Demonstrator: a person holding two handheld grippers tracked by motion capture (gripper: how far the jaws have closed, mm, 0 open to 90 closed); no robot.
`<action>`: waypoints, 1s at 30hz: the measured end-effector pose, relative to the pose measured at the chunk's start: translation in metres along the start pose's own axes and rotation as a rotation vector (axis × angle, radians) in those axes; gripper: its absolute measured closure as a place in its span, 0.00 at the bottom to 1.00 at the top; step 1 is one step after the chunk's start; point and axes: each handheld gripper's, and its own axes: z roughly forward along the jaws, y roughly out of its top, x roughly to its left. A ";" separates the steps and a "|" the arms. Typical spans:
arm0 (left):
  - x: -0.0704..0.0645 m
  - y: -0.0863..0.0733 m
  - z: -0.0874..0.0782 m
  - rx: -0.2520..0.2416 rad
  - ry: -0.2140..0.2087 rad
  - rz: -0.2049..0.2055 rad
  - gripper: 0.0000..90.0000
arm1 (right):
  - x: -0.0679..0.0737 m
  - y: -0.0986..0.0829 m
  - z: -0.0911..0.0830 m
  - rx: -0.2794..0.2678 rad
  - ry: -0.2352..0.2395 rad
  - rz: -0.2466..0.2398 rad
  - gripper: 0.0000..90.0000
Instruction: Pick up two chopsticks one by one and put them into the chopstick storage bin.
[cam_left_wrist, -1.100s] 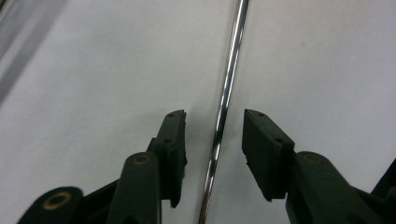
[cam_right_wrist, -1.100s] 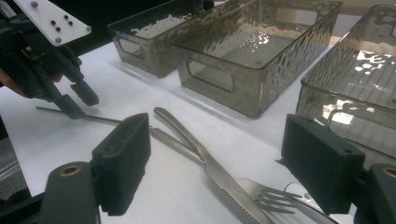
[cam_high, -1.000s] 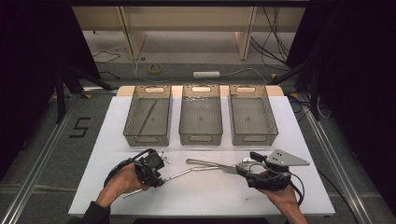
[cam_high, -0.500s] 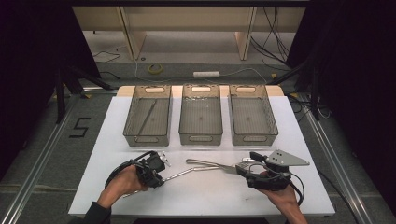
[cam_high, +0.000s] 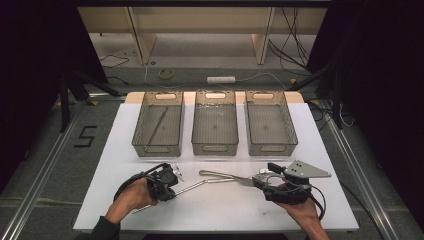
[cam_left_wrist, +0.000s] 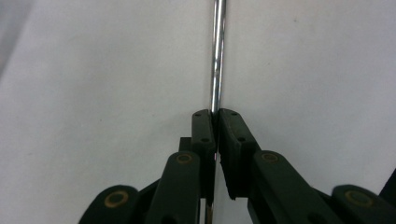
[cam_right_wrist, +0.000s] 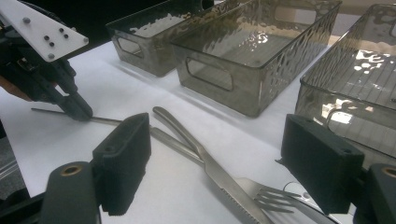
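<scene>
the only readable mark is a large dark numeral "5" (cam_high: 86, 136) on the grey floor (cam_high: 40, 165), just left of the white worktop (cam_high: 120, 150) in the high view. no other text, label or brand can be read.
</scene>
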 end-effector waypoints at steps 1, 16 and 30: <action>0.000 0.000 0.000 0.003 0.001 0.007 0.94 | 0.000 0.000 0.000 0.000 0.000 -0.001 0.28; 0.005 -0.002 -0.016 -0.080 -0.002 -0.019 0.95 | -0.001 0.000 -0.001 -0.002 0.000 0.001 0.28; 0.017 -0.005 -0.046 -0.217 -0.016 -0.118 0.95 | -0.002 0.000 -0.001 -0.004 -0.004 0.007 0.28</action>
